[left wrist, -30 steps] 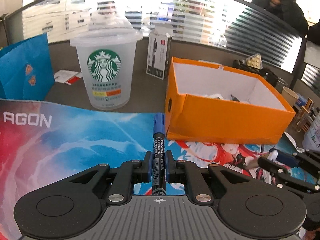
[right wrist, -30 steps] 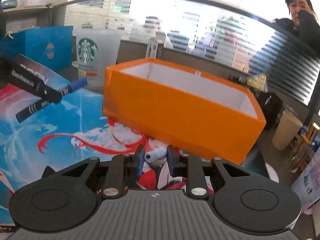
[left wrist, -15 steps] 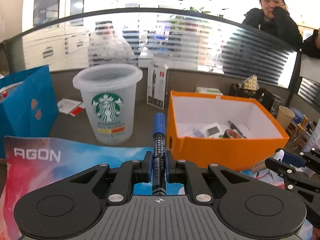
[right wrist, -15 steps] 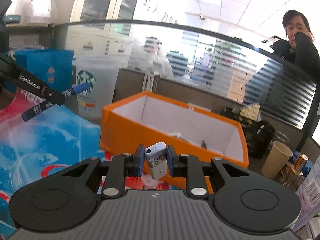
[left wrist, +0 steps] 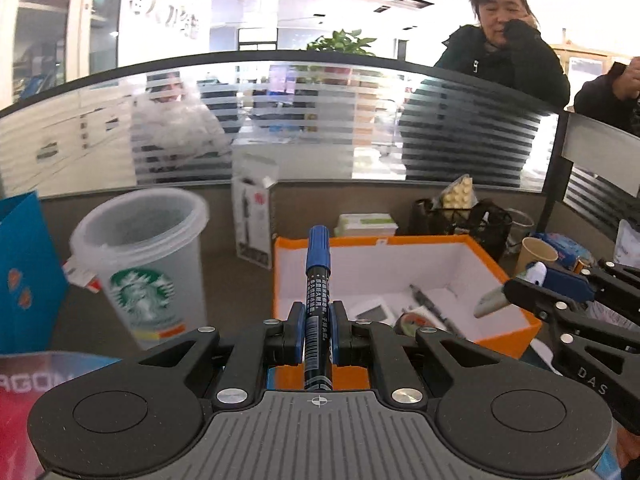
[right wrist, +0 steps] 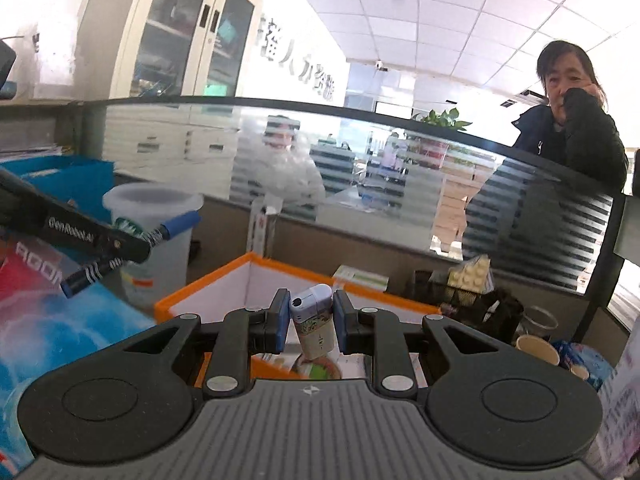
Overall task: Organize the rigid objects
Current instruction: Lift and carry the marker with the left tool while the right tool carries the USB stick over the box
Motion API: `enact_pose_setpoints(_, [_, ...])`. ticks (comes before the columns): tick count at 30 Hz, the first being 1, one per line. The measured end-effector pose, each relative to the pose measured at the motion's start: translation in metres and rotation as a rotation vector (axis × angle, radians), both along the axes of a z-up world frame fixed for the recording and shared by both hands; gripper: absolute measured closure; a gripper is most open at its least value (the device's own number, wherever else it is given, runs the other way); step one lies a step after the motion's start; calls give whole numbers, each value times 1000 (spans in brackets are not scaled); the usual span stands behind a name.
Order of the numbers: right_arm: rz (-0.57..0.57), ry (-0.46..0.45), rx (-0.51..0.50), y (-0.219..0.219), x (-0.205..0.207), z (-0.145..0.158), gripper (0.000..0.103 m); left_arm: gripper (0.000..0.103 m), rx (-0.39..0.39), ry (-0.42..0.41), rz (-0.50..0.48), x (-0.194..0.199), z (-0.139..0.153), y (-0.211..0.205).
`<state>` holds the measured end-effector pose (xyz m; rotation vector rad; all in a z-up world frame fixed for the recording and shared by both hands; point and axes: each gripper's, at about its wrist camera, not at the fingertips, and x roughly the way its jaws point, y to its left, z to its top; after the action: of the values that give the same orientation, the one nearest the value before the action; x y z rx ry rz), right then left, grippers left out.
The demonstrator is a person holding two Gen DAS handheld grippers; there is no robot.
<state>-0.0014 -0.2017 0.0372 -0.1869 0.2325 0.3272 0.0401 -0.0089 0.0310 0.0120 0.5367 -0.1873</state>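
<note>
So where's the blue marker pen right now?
The blue marker is pinched in the left hand-held gripper, pointing forward over the near-left corner of the orange box, with the Starbucks cup on its left.

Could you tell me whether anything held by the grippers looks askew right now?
Yes: the lighter sits tilted in the right gripper, its cap leaning left, above the orange box. The marker in the left gripper lies straight along the fingers.
</note>
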Motion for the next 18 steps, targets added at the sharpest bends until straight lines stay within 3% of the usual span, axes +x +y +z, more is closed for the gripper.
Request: enact_pose_setpoints(18, [-37, 86, 3, -5, 77, -28, 82, 92, 13, 149, -52, 85, -48, -51])
